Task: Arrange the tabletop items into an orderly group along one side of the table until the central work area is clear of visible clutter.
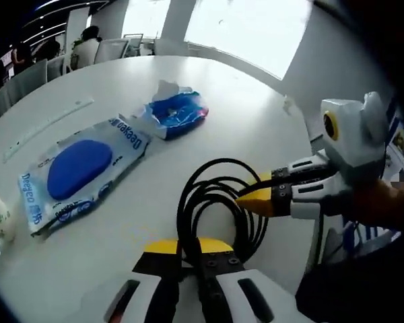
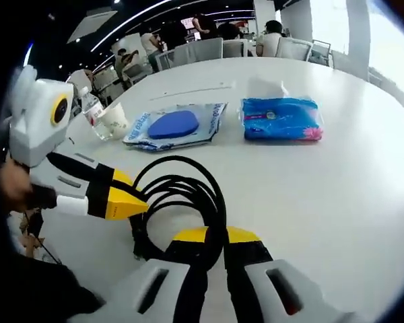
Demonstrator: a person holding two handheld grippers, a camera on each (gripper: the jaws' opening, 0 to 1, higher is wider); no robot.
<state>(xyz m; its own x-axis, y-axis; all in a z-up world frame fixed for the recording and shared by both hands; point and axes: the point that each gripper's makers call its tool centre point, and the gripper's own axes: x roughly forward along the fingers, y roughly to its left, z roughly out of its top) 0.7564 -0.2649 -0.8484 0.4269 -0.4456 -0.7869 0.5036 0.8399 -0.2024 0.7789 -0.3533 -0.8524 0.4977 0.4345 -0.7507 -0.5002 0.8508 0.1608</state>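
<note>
A coiled black cable (image 1: 212,195) lies on the white round table (image 1: 256,128). My left gripper (image 1: 190,246) is shut on the near side of the coil, and its yellow tips pinch the strands. My right gripper (image 1: 256,199) comes in from the right and is shut on the coil's other side. In the right gripper view the cable (image 2: 188,188) runs between my right gripper's (image 2: 215,235) yellow tips, and the left gripper (image 2: 124,200) holds it from the left. A blue tissue pack (image 1: 178,113) (image 2: 281,118) and a clear packet with a blue pad (image 1: 81,168) (image 2: 175,126) lie beyond.
A clear ruler (image 1: 47,124) (image 2: 188,92) lies past the packet. A paper cup (image 2: 113,121) and a water bottle (image 2: 89,104) stand at the table's edge. Chairs and seated people (image 2: 269,37) are in the background. The table's rim is close behind both grippers.
</note>
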